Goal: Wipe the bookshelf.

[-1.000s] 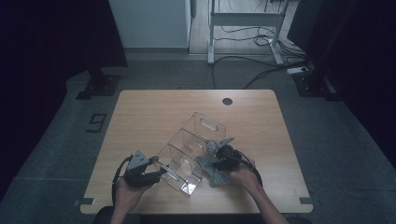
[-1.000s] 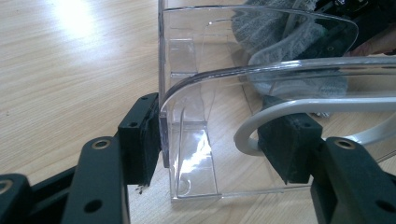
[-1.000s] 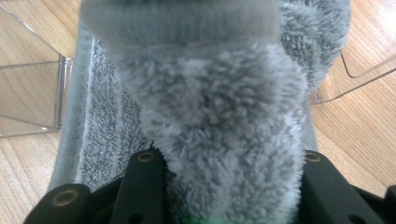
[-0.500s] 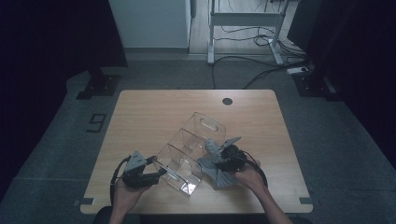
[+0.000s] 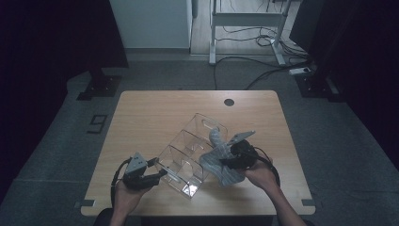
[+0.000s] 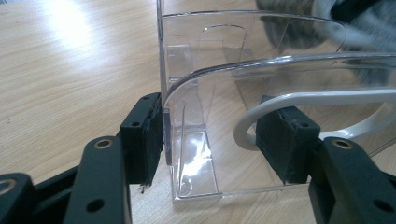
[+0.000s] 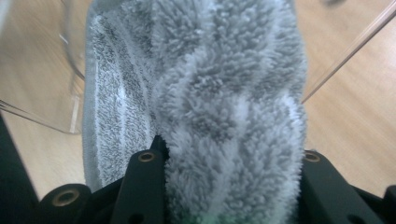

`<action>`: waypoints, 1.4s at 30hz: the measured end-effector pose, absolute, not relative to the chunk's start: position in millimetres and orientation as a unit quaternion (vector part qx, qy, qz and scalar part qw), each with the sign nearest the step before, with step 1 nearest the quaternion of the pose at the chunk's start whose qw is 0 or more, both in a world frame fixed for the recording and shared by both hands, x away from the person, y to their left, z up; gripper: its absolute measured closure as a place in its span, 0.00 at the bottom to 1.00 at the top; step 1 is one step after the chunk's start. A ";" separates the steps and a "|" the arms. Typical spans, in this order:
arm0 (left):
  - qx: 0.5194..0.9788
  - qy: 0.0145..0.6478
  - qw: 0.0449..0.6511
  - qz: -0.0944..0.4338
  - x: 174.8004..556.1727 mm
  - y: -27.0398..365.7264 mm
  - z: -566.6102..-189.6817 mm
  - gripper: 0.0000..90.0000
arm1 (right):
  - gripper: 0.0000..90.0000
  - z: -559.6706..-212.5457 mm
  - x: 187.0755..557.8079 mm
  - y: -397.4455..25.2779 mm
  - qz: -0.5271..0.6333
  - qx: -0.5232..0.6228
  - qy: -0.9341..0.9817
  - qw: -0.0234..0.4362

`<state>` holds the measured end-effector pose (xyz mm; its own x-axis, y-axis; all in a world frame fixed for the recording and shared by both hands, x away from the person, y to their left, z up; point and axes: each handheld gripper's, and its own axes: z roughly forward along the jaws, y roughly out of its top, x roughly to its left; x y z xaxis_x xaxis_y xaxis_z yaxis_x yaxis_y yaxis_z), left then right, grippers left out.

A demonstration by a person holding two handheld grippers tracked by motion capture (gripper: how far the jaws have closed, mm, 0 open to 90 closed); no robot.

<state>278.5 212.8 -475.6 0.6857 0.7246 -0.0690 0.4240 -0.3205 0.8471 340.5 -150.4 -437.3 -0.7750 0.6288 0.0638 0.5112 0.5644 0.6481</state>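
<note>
We are wiping the clear organizer (image 5: 188, 153) with the grey cloth (image 5: 219, 162), clamped in our right gripper (image 5: 229, 159) against its side. Our left gripper (image 5: 157, 175) is pinching the near end wall. Most compartments probably remain unwiped.

A "9"-like mark (image 5: 97, 123) on the floor left of the table (image 5: 141, 113) (nothing else legible)

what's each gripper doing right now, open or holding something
Left gripper: jaws set either side of the clear organizer's end wall; whether they pinch it cannot be told.
Right gripper: shut on the grey fuzzy cloth.
</note>
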 end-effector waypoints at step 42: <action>0.797 0.362 0.454 0.164 278.8 211.7 -475.1 0.47 | 0.67 -402.8 382.7 4.5 0.328 0.238 0.912 0.059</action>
<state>278.8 211.7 -475.1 0.6837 0.7266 -0.0674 0.4290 -0.3255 0.8426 382.7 4.5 -402.8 -0.8798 0.4729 0.0486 0.3957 0.6717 0.6262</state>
